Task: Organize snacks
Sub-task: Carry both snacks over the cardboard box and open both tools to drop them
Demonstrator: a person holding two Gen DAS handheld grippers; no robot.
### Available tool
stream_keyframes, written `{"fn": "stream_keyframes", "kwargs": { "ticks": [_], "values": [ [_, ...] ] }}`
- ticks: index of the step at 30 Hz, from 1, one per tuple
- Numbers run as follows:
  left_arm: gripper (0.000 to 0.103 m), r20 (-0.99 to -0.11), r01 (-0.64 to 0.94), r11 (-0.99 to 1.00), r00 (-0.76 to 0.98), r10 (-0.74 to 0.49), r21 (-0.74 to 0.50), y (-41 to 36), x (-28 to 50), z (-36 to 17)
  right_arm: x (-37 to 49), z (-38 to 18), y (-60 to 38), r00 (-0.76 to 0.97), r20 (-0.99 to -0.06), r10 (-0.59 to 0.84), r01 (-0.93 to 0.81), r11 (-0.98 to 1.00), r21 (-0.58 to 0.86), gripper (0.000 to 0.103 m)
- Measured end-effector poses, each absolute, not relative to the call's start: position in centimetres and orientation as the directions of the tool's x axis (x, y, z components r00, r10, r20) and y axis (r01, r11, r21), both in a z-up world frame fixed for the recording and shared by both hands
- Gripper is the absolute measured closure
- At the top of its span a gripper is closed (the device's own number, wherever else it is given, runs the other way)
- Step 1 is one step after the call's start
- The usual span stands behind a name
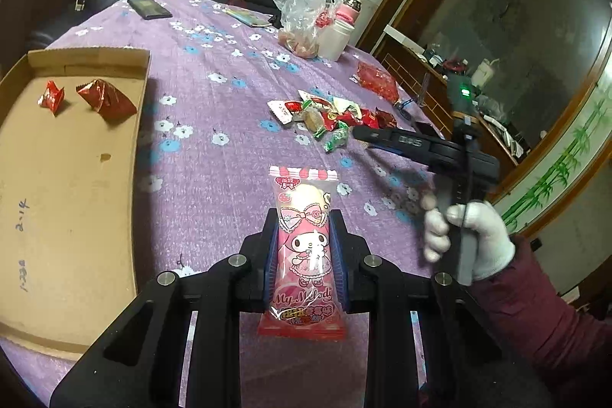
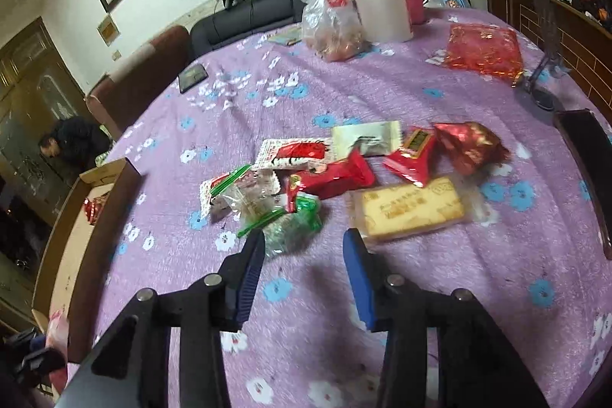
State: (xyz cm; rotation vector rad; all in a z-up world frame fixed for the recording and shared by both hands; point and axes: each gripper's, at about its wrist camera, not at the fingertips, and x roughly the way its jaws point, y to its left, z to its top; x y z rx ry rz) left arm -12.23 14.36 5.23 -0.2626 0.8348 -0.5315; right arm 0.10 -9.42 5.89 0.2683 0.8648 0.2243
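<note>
Cardboard box (image 1: 76, 197) w/ two red snacks (image 1: 105, 98).

Left gripper (image 1: 305, 236): black angular linkage arms, round silver pivot screws showing, blue ribbed pads lining fingers. Right gripper (image 2: 304, 243): same black frame, silver screws, blue ribbed finger pads (image 2: 357, 278). From left wrist view, right gripper showing black body, grey handle, thin black cable running down. Person's right hand (image 1: 468, 239) wearing white knit glove; sleeve (image 1: 543, 316) showing dark maroon.
</note>
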Motion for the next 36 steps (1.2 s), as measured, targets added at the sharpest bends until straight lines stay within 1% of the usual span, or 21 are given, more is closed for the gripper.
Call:
{"fn": "stream_keyframes", "kwargs": {
  "ticks": [3,5,6,9,13,15,19,22,27,30,32,36],
  "values": [
    [0.079,-0.631,0.338,0.841,0.556,-0.540,-0.422,14.8,-12.3,5.3,1.5,5.1,-8.2,0.608,-0.736,0.297,-0.063,0.942,0.329,0.057],
    [0.079,-0.628,0.330,0.843,0.563,-0.537,-0.424,15.2,-12.4,5.5,2.1,4.6,-7.5,0.614,-0.741,0.273,-0.047,0.949,0.310,0.060],
    [0.079,-0.626,0.324,0.845,0.569,-0.533,-0.425,15.5,-12.4,5.6,2.2,4.5,-7.4,0.622,-0.739,0.258,-0.046,0.954,0.295,0.073],
    [0.079,-0.621,0.304,0.850,0.584,-0.523,-0.429,16.7,-12.5,5.8,2.0,4.2,-7.5,0.623,-0.736,0.266,-0.053,0.952,0.300,0.074],
    [0.079,-0.608,0.268,0.843,0.595,-0.526,-0.467,19.3,-11.9,6.2,0.3,4.8,-9.0,0.626,-0.726,0.284,-0.043,0.943,0.331,0.074],
    [0.079,-0.602,0.255,0.845,0.607,-0.518,-0.470,20.9,-11.3,6.6,-0.8,6.0,-9.8,0.635,-0.711,0.301,-0.044,0.933,0.356,0.074],
    [0.079,-0.643,0.187,0.886,0.626,-0.440,-0.425,24.9,-8.6,7.5,-2.0,9.6,-8.4,0.644,-0.661,0.385,-0.134,0.908,0.397,0.074],
    [0.079,-0.687,0.116,0.923,0.635,-0.353,-0.367,27.4,-5.9,7.5,-1.6,11.8,-4.7,0.616,-0.630,0.474,-0.247,0.875,0.417,0.074],
    [0.079,-0.753,-0.036,0.928,0.597,-0.278,-0.371,32.1,-0.8,5.3,0.3,13.0,4.9,0.521,-0.624,0.583,-0.415,0.811,0.411,0.074],
    [0.079,-0.789,-0.127,0.924,0.569,-0.231,-0.362,34.5,1.5,3.6,1.3,12.6,10.9,0.444,-0.643,0.625,-0.493,0.769,0.407,0.074],
    [0.079,-0.800,-0.157,0.919,0.558,-0.219,-0.361,35.4,2.2,2.8,1.7,11.7,14.6,0.398,-0.669,0.628,-0.531,0.752,0.390,0.074],
    [0.079,-0.797,-0.180,0.901,0.556,-0.237,-0.394,36.5,3.1,1.9,2.5,9.5,20.3,0.325,-0.716,0.618,-0.585,0.726,0.361,0.073]
  ]
}}
